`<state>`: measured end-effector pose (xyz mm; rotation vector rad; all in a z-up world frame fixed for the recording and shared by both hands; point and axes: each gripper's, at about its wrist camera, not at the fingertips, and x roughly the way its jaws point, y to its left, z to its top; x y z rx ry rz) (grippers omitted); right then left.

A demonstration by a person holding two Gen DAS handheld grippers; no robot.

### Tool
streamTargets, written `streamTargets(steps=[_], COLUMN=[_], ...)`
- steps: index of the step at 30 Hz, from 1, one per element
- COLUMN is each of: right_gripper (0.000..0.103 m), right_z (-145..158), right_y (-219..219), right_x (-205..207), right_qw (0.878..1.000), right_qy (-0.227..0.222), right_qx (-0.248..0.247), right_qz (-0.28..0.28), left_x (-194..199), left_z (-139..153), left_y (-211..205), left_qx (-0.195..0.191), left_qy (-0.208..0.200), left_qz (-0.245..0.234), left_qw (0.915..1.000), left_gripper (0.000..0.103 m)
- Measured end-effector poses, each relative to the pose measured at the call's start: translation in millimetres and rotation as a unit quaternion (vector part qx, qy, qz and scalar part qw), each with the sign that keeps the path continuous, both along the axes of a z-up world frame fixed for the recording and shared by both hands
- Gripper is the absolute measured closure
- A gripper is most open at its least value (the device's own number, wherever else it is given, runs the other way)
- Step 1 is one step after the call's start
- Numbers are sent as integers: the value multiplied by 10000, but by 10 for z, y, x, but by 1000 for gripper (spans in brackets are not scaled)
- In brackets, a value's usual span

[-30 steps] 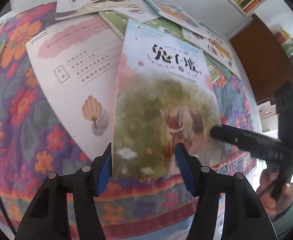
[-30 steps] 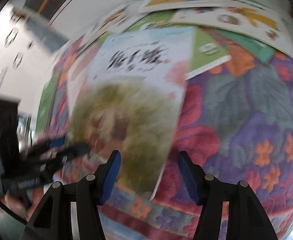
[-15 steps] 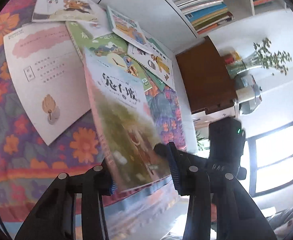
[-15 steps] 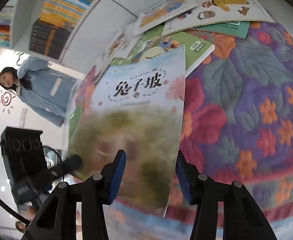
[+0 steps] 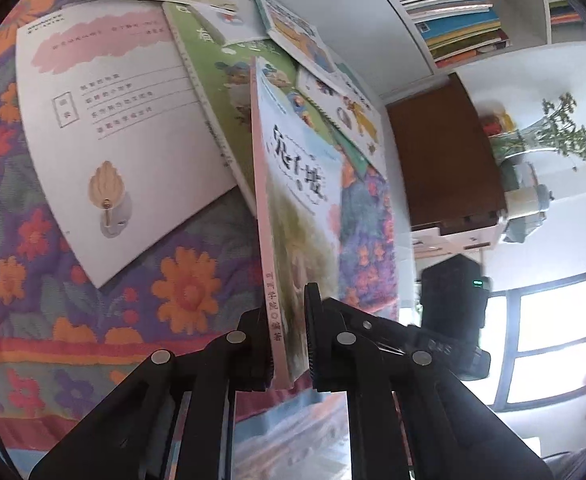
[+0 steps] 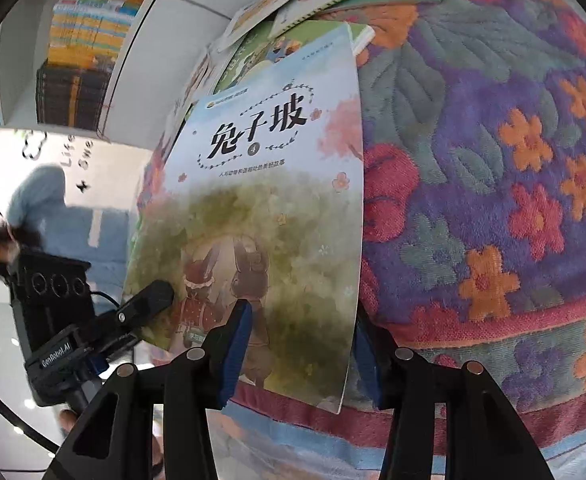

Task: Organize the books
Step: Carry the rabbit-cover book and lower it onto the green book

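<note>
Held book: thin paperback picture book with a pale blue and green rabbit cover and pink spine (image 5: 293,184), lifted clear of the bedspread, tilted on edge, spine toward the left wrist camera.
Left gripper: black two-finger gripper (image 5: 289,344), jaws have just been closing and now stand clamped on the near spine-side corner of the rabbit book, one pad on each cover face.
Right gripper: black gripper with blue pads (image 6: 297,344), jaws part open; left pad (image 6: 235,344) lies in front of the cover, right pad mostly hidden behind the book's free edge. Whether either pad presses the paper, cannot tell.
Book seen from the right: cover faces that camera, title up; left gripper's finger pressed on its lower left corner.
Surface: quilted floral bedspread in purple, red and orange (image 5: 73,312).
Other books: loose scatter on the bedspread beyond the held one: large white book with pink cloud and fan drawing (image 5: 113,120) lying flat, green-covered book (image 5: 213,80) partly under it, several more overlapping behind.
Background: white shelf packed with stacked books (image 5: 453,8); brown wooden cabinet (image 5: 441,160); a person in a light blue top (image 6: 53,216) at the left of the right view, blurred.
</note>
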<state>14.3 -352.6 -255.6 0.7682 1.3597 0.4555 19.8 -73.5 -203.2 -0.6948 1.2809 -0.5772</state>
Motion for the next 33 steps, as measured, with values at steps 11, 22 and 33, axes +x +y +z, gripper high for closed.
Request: streamTargets(steps=[11, 22, 33], right_gripper=[58, 76, 78], right_z=[-249, 212, 775], right_y=[-382, -140, 774], right_x=[-75, 21, -172], right_qw=[9885, 9983, 9055], right_qy=[405, -423, -2228], right_qx=[1254, -221, -3326], right_qz=[-736, -342, 1409], left_x=[30, 16, -114], left_z=[-109, -28, 263], left_y=[26, -312, -661], left_qx=[-948, 529, 2401], left_qy=[524, 105, -1082], left_qz=[226, -286, -873], left_qw=[9939, 9981, 9607], left_gripper=[94, 93, 87])
